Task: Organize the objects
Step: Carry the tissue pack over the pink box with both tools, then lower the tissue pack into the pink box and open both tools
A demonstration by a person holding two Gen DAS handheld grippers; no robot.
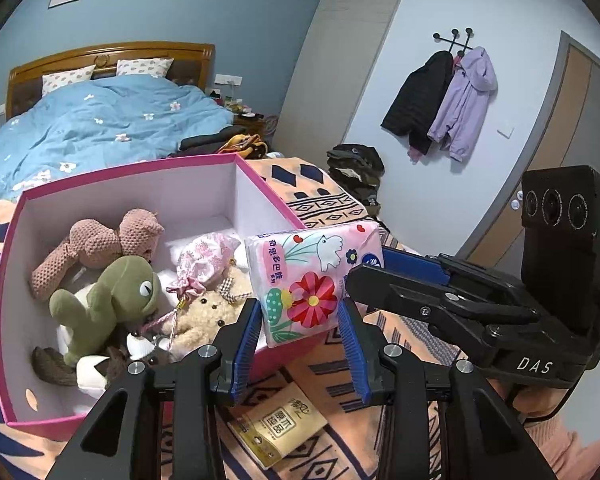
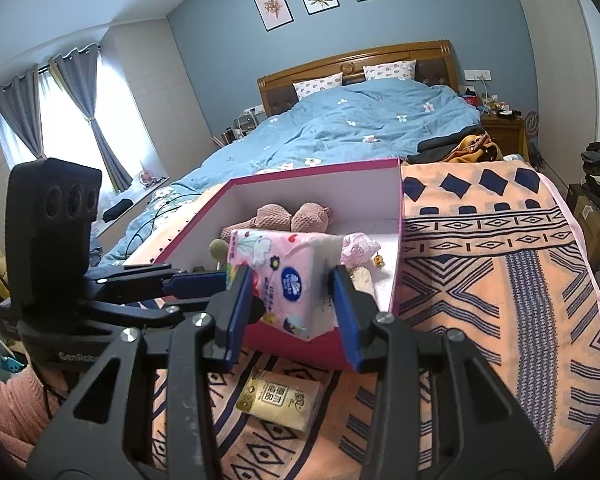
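- At the left of the left wrist view sits the pink box (image 1: 132, 172), open, with soft toys (image 1: 108, 304) filling its near end. Its back right corner looks bare.
- At centre, low in the same view, my left gripper (image 1: 298, 306) has its jaws closed on the lower end of the tissue pack (image 1: 312, 276), a blue pad against each side.
- The tissue pack hangs tilted in the air over the box's near wall, touching nothing below.
- I judge the tissue pack light and soft: a plastic wrapper over folded paper, which gives under the pads and may slip. It is not fragile, so a firm squeeze should do no harm.
- The best hold seems to be across the narrow sides near the middle, where the paper is thickest. The sealed ends would crumple and slide.
- From the right edge my right gripper (image 2: 291, 274) reaches in. In its own view the jaws appear closed on the same pack, pads against its end, though contact on the right pad is hard to confirm.
- Bottom centre, a brown packet (image 1: 278, 428) lies flat on the blanket (image 2: 480, 280), just outside the box.
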